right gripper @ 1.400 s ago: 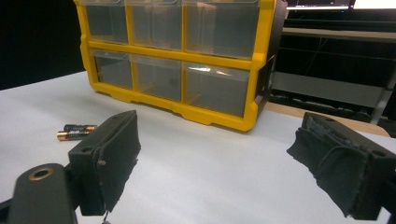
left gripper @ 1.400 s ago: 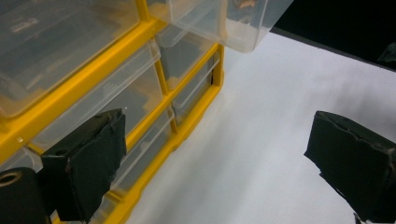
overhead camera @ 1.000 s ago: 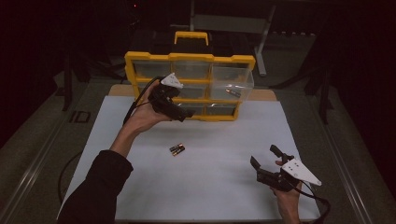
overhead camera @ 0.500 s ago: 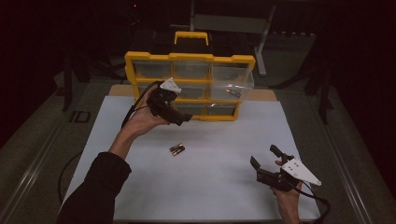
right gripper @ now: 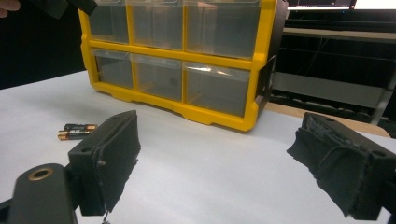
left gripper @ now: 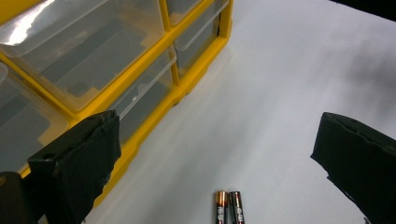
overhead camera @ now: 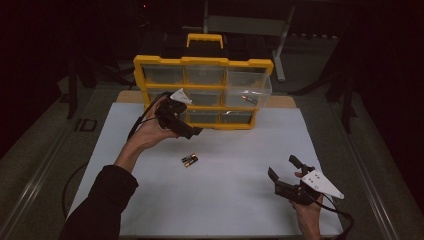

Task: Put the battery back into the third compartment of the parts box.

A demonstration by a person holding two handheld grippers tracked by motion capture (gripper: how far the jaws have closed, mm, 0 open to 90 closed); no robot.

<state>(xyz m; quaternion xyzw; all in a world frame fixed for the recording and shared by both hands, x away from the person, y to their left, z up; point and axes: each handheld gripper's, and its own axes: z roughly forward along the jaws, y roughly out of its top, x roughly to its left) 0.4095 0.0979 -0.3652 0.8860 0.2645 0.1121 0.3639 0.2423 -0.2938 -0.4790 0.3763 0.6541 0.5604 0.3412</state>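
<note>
Two AA batteries (overhead camera: 189,160) lie side by side on the white table top (overhead camera: 235,205), in front of a yellow organizer (overhead camera: 202,64) with clear drawers. Its upper right drawer (overhead camera: 248,90) is pulled out and holds a small battery (overhead camera: 248,99). My left gripper (overhead camera: 192,132) hovers before the organizer's lower left, open, jaws angled down toward the pair of batteries (left gripper: 229,207). Nothing sits between the jaws of this left gripper (left gripper: 217,140). My right gripper (overhead camera: 282,170) rests low at the front right, open and empty. From this right gripper (right gripper: 219,140), the batteries (right gripper: 77,131) lie to the left.
The organizer (right gripper: 187,60) stands at the table's far edge, a black-and-yellow handle (overhead camera: 205,42) on top. A metal stand (overhead camera: 280,45) rises behind it in the dark. Open white surface lies between the batteries and the right gripper. A rail (overhead camera: 45,165) runs along the left.
My left gripper has dropped slightly and drawn a little nearer the batteries. The right gripper and the batteries have stayed put.
</note>
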